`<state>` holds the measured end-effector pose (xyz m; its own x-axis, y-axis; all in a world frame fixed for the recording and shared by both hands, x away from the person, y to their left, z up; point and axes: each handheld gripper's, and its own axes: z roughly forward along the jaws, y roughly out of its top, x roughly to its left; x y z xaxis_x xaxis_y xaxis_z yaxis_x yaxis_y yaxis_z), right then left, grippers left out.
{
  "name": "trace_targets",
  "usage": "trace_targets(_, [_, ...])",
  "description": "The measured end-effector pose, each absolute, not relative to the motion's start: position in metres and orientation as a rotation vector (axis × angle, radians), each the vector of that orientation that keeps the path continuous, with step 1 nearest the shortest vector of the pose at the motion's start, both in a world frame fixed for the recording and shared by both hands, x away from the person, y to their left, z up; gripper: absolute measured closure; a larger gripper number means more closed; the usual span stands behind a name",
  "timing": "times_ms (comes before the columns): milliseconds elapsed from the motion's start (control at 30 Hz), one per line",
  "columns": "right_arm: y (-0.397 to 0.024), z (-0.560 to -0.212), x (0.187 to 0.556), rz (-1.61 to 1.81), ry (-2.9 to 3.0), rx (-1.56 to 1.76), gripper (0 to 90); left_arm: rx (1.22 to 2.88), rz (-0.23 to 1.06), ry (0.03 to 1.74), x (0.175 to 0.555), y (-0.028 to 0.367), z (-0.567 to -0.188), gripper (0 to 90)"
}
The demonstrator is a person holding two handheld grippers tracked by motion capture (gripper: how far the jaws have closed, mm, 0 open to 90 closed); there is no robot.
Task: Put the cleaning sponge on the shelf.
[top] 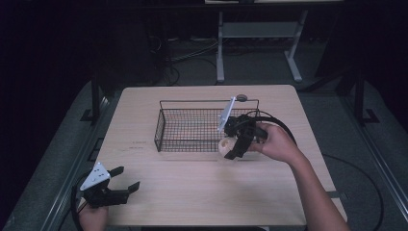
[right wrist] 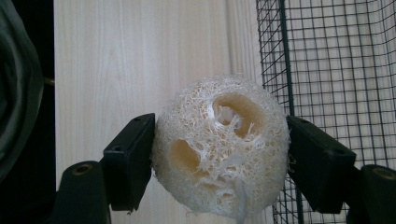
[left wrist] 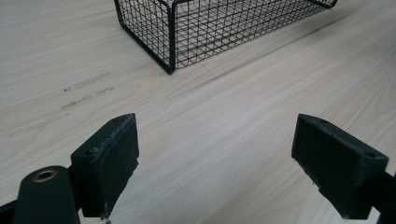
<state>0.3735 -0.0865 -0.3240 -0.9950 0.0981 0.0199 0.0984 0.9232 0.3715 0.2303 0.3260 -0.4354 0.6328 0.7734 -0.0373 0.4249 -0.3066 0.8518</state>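
A pale round loofah sponge (right wrist: 219, 149) with holes in its face sits squeezed between the two black jaws of my right gripper (top: 230, 146), which is shut on it. In the high view the loofah sponge (top: 224, 145) hangs just above the front right corner of the black wire basket (top: 166, 126), whose mesh wall (right wrist: 336, 70) stands right beside the sponge. My left gripper (top: 124, 178) rests low over the table's front left corner, open, with bare wood between its pads (left wrist: 112, 163). The basket's near corner (left wrist: 169, 46) shows ahead of it.
The light wooden table (top: 207, 192) has faint marks (top: 137, 144) left of the basket. A small round disc (top: 241, 97) lies behind the basket near the far edge. A white desk frame (top: 260, 33) and cables stand on the dark floor beyond.
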Motion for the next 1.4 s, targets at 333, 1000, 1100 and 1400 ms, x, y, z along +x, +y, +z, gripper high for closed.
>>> trace_targets(333, [-0.080, -0.319, 0.389, -0.593, -3.079, -0.161, 28.3, 1.940, 0.479, 0.947, 0.231, 0.326, -0.436, 13.7])
trace_targets(1000, [-0.068, -0.293, 0.417, -0.608, -3.102, -0.139, 28.3, 1.941, 0.481, 0.944, 0.230, 0.326, -0.435, 13.6])
trace_targets(1100, [-0.065, -0.291, 0.424, -0.622, -3.089, -0.145, 28.3, 1.943, 0.484, 0.944, 0.230, 0.326, -0.435, 13.7])
trace_targets(1400, [-0.061, -0.280, 0.436, -0.581, -3.120, -0.158, 28.3, 1.947, 0.482, 0.940, 0.231, 0.326, -0.435, 13.7])
